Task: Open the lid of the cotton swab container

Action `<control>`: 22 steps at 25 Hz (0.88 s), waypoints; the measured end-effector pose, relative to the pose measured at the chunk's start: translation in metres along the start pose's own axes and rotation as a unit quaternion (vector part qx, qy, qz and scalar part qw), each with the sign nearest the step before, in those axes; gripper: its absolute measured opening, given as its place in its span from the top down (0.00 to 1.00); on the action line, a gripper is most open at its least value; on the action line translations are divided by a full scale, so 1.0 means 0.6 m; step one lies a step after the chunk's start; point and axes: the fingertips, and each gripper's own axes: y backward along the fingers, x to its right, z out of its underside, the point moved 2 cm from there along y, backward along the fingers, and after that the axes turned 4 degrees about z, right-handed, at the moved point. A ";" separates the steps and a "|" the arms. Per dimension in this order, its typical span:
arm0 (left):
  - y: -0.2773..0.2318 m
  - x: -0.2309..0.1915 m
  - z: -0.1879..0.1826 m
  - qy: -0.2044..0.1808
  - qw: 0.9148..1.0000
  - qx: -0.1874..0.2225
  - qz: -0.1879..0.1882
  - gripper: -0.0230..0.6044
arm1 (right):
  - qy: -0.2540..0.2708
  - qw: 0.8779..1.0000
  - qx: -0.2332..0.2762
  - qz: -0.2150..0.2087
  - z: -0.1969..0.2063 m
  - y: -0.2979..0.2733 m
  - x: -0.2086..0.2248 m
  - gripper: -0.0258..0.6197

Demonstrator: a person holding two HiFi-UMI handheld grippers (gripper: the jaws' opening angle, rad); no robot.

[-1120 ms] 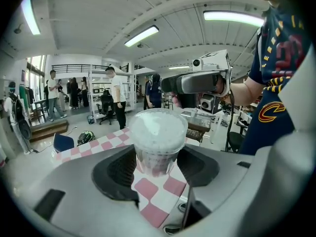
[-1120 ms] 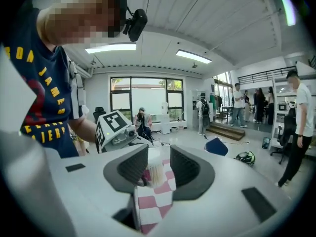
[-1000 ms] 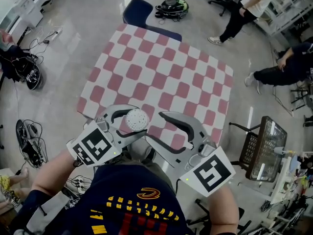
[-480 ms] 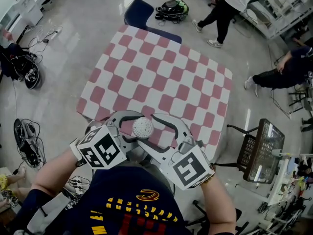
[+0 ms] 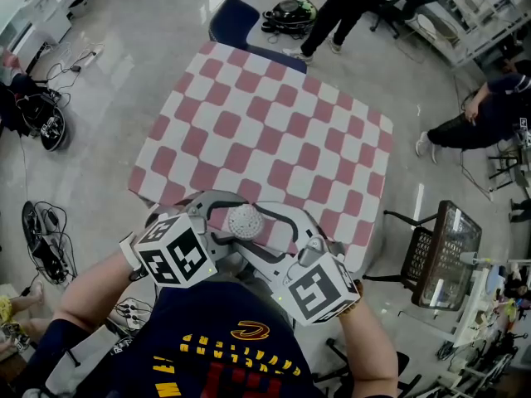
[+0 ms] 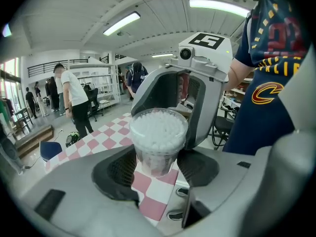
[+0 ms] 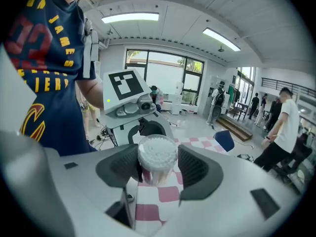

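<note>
The cotton swab container (image 5: 246,220) is a clear round tub packed with white swabs, its clear top facing up. It hangs over the near edge of the red-and-white checked table (image 5: 274,131). My left gripper (image 5: 234,222) is shut on the tub's lower body (image 6: 157,154), both pads against it. My right gripper (image 5: 259,226) comes in from the right; its jaws have just been opening and stand wide on either side of the tub's top (image 7: 157,152). A thin gap shows at the right pad (image 7: 197,168), so the right gripper (image 7: 157,166) is open.
A blue chair (image 5: 236,19) and a dark bag (image 5: 290,11) sit beyond the table's far side. People stand and sit at the far right. A black wire cart (image 5: 444,251) is at the right, and cables (image 5: 46,247) lie on the floor at the left.
My right gripper swung left and down from beside the tub, spread its jaws, and now brackets the tub's top. The left gripper kept hold of the tub and sank slightly. A person walked across the back.
</note>
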 end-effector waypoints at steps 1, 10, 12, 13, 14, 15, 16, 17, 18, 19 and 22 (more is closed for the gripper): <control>0.000 0.000 -0.001 0.002 1.000 0.004 -0.001 0.56 | -0.016 1.000 0.004 -0.002 -0.001 0.002 0.004 0.56; 0.003 -0.006 -0.020 -0.007 0.999 0.032 -0.001 0.56 | -0.117 0.992 0.023 -0.029 -0.005 0.024 0.029 0.56; 0.002 -0.005 -0.019 -0.012 0.999 0.032 -0.002 0.56 | -0.141 0.989 0.030 -0.038 -0.008 0.025 0.030 0.56; 0.002 -0.005 -0.017 -0.013 0.999 0.032 -0.002 0.56 | -0.150 0.987 0.033 -0.042 -0.008 0.025 0.030 0.56; 0.003 -0.004 -0.015 -0.014 0.999 0.032 -0.002 0.56 | -0.154 0.986 0.037 -0.045 -0.008 0.023 0.031 0.56; 0.004 -0.003 -0.014 -0.014 0.999 0.033 -0.002 0.56 | -0.158 0.985 0.042 -0.047 -0.008 0.022 0.031 0.56; 0.005 -0.001 -0.013 -0.013 0.999 0.035 -0.001 0.56 | -0.166 0.984 0.048 -0.049 -0.008 0.022 0.032 0.56; 0.006 0.001 -0.012 -0.013 0.999 0.036 0.000 0.56 | -0.178 0.981 0.053 -0.052 -0.009 0.023 0.032 0.56; 0.006 0.003 -0.013 -0.013 0.999 0.037 0.001 0.56 | -0.191 0.978 0.058 -0.057 -0.010 0.025 0.033 0.56; 0.006 0.005 -0.014 -0.013 0.999 0.038 0.001 0.56 | -0.203 0.975 0.063 -0.060 -0.012 0.028 0.035 0.56; 0.003 0.007 -0.017 -0.013 0.999 0.041 0.002 0.56 | -0.208 0.974 0.072 -0.060 -0.016 0.035 0.038 0.56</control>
